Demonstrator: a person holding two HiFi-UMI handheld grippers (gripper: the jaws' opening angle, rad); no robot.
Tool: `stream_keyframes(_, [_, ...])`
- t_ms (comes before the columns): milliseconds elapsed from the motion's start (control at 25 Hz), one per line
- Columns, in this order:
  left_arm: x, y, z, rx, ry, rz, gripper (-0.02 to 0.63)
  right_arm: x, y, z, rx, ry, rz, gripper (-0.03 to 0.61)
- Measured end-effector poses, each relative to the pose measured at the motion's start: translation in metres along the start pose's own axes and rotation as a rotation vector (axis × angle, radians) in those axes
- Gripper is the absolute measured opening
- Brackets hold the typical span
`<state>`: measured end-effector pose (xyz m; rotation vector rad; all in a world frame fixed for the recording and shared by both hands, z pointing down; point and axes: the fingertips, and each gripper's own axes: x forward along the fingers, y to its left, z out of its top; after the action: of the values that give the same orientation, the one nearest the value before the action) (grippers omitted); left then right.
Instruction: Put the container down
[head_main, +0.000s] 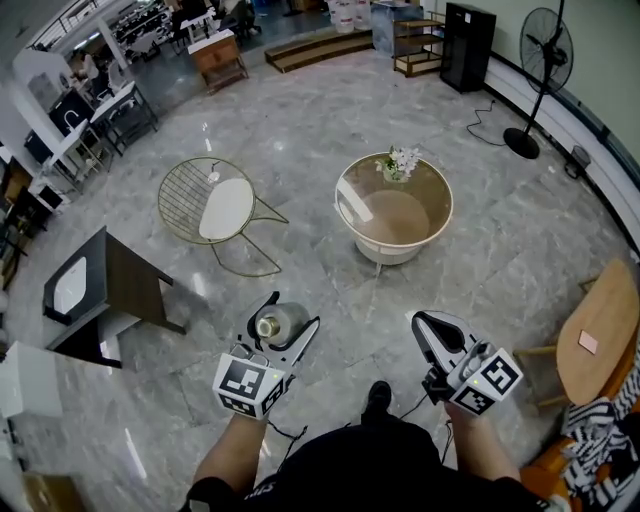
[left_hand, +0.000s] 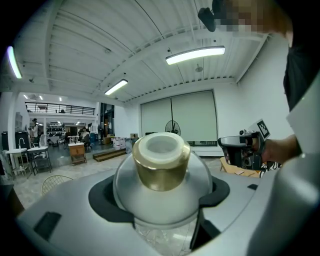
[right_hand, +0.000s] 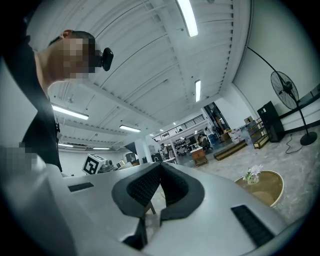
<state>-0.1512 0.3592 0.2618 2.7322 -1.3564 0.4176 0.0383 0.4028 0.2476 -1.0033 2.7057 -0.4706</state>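
Observation:
A clear rounded container (head_main: 277, 321) with a gold collar and a white lid is held above the marble floor. My left gripper (head_main: 292, 311) is shut on it. In the left gripper view the container (left_hand: 161, 165) fills the centre, upright between the dark pads (left_hand: 101, 198) of the left gripper (left_hand: 160, 200). My right gripper (head_main: 421, 321) hangs to the right at about the same height, shut and holding nothing. In the right gripper view the ribbed pads of the right gripper (right_hand: 159, 171) meet with nothing between them. The right gripper (left_hand: 243, 149) also shows in the left gripper view.
A round glass-topped table (head_main: 436, 225) with a small vase of flowers (head_main: 401, 162) stands ahead. A gold wire chair (head_main: 215, 207) is to its left and a dark side table (head_main: 108, 288) nearer left. A wooden round table (head_main: 598, 335) is at the right, a standing fan (head_main: 545, 60) at the back.

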Motion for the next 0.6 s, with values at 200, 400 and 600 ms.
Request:
stream_keyframes(200, [0.049,0.003,0.012,0.002,0.017,0.004,0.344,0.007,-0.047,0.014,0.007,-0.001,0.007,0.015])
stream_keyframes(400, [0.095,-0.003,0.025,-0.023,0.013,0.000,0.344,0.003,-0.089,0.022,0.033,-0.006,0.012,0.015])
stream_keyframes(600, [0.125,-0.007,0.031,-0.010,0.018,0.000,0.344,0.000,-0.118,0.027,0.046,-0.006,0.007,0.015])
